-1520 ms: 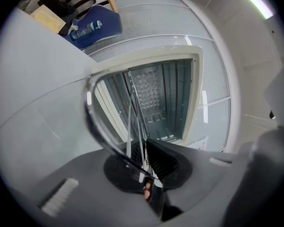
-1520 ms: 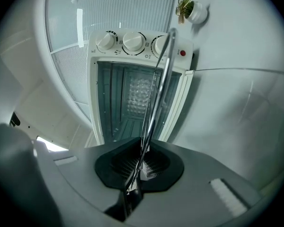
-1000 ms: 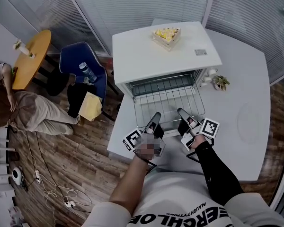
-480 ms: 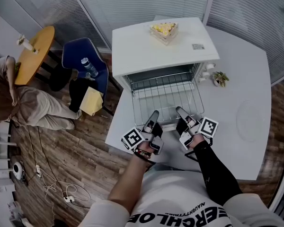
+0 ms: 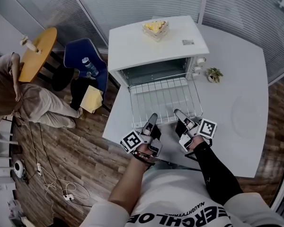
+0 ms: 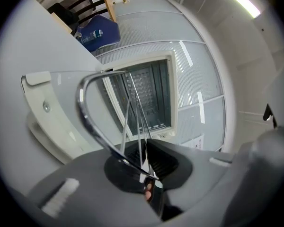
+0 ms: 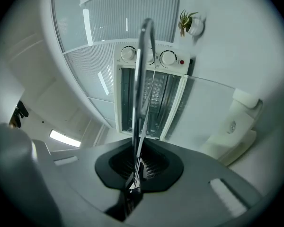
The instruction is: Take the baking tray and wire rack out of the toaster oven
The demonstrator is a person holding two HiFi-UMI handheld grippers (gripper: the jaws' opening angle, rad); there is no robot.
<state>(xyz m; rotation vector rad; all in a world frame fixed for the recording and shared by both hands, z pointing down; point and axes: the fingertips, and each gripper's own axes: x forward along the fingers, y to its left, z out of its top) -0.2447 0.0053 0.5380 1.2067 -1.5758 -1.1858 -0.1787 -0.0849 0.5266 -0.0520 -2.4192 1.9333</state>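
Left claw (image 5: pixel 153 119): pressed together, pinching the rack's (image 5: pixel 164 97) near edge wire close to its left corner; aimed level at the oven (image 5: pixel 151 44).
Right claw (image 5: pixel 178 114): pressed together, pinching the same edge wire close to its right corner; aimed level at the oven, just beside the left claw.
Rack: straight ahead of both claws, running from their tips back to the oven mouth; mostly drawn out, far end at the opening, near edge held in both claws.
Door (image 6: pixel 61 115): open, lying flat below the rack and ahead of the claws; handle (image 7: pixel 246 99) to the outer side of each claw in the gripper views.
Oven: beyond the rack, facing the claws, mouth open; two knobs (image 7: pixel 128 54) seen past the right claw's tips.
Box (image 5: pixel 155 27): on the oven's top, well beyond both claws.
Plant (image 5: pixel 211 74): on the table (image 5: pixel 241 112), ahead and to the right of the right claw, beside the oven.
Chair (image 5: pixel 83 60): off to the left of the left claw, beyond the table edge, with a bottle (image 5: pixel 88 68) on it.
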